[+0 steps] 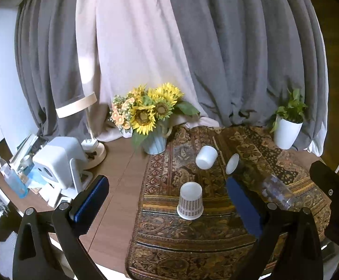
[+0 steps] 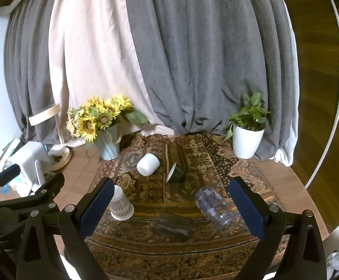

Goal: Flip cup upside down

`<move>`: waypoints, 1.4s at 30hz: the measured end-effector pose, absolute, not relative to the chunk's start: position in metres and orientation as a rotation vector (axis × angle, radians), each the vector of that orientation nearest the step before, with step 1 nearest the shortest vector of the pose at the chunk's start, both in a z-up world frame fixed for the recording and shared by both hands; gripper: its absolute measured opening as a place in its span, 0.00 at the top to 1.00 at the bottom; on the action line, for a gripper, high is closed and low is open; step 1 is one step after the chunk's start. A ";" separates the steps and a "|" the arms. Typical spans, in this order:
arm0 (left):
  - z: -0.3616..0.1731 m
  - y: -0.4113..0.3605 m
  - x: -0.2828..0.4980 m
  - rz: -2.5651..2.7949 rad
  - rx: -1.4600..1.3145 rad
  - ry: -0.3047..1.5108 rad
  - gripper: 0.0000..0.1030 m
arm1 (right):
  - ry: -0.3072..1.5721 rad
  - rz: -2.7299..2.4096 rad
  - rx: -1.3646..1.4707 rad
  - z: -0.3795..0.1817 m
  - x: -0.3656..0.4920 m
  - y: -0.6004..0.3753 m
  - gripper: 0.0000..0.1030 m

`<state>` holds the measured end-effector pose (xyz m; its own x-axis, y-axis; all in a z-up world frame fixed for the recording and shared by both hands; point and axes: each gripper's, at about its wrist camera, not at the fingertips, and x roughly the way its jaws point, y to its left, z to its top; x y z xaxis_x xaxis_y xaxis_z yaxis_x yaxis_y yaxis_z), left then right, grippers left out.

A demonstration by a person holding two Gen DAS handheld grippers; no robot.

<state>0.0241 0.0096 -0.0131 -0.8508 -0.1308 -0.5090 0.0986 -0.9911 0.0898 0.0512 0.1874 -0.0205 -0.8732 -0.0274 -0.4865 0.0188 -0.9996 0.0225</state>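
A checked paper cup [image 1: 190,200] stands upside down on the patterned runner [image 1: 192,245]; it also shows in the right wrist view [image 2: 121,204]. A white cup [image 1: 206,157] [image 2: 148,164] lies on its side behind it. A dark green cup [image 1: 233,163] [image 2: 176,173] with a white inside lies on its side to the right. A clear plastic cup [image 1: 278,192] [image 2: 217,206] lies on its side near the front right. My left gripper [image 1: 167,210] is open and empty above the checked cup. My right gripper [image 2: 171,212] is open and empty above the runner.
A sunflower vase [image 1: 154,140] [image 2: 108,147] stands at the back left, a white plant pot [image 1: 286,134] [image 2: 247,143] at the back right. A lamp base [image 1: 94,150], a white appliance [image 1: 59,161] and bottles [image 1: 12,179] crowd the left. Curtains hang behind.
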 end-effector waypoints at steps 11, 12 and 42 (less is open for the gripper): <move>-0.015 0.012 0.025 -2.913 0.814 -0.104 0.00 | -0.014 -3.038 0.777 -0.020 0.055 0.187 0.04; -0.015 0.012 0.025 -2.913 0.814 -0.106 0.00 | -0.011 -3.037 0.775 -0.020 0.056 0.187 0.04; -0.014 0.012 0.020 -2.930 0.812 -0.109 0.00 | -0.018 -3.060 0.786 -0.021 0.055 0.185 0.04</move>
<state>0.0204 0.0117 -0.0135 -0.8531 -0.1148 -0.5090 0.0766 -0.9925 0.0955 0.0550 0.1845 -0.0207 -0.8761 0.0142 -0.4820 -0.0197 -0.9998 0.0064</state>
